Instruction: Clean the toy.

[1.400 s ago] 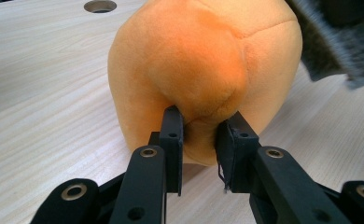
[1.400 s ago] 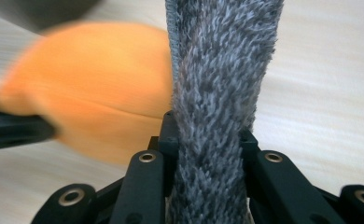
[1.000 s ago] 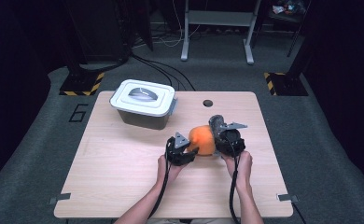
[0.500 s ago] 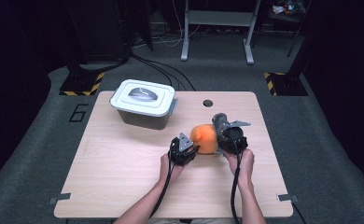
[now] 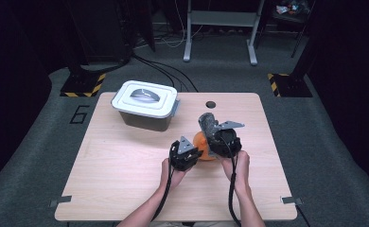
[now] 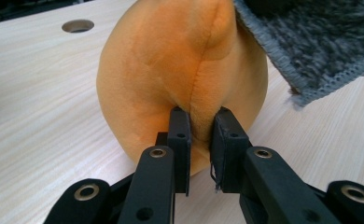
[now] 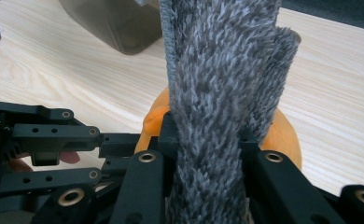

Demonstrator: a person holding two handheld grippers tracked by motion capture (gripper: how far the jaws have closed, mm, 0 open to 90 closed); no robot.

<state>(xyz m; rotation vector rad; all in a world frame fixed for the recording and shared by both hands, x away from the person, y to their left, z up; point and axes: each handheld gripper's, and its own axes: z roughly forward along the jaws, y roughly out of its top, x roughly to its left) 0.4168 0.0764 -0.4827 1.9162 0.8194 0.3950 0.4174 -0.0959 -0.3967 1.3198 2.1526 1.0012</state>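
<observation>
Risk first: only a thin pinch of plush taken by the left gripper point(image 6: 199, 135) on the seam of the orange plush toy point(image 6: 180, 79), so likely to slip free if the grey fuzzy cloth point(image 7: 217, 93) gets tugged hard against it; soft stuffing gives, and a shallow bite on a fold holds poorly. Equally possible: cloth sliding out of the right gripper point(image 7: 206, 135) if pulled at an angle, or toy and cloth lifting together instead of separating, since the cloth lies touching the toy's upper side. Also worth watching: both tools crowded close in the high view, left gripper point(image 5: 186, 153) just beside right gripper point(image 5: 215, 135), so knocking together is plausible, as is the toy point(image 5: 202, 147) rolling toward the lidded plastic container point(image 5: 145, 105) farther back on the desk point(image 5: 126, 179). Now the fingers: left fingers point(image 6: 179, 140) nearly together, having just been closing, clamped on a ridge of orange fabric along the seam, with the toy resting on the desk right of centre between the two hands. Right fingers point(image 7: 166, 135) drawn close as well, gripping the bunched grey cloth that stands upright between them, orange toy showing just behind it
</observation>
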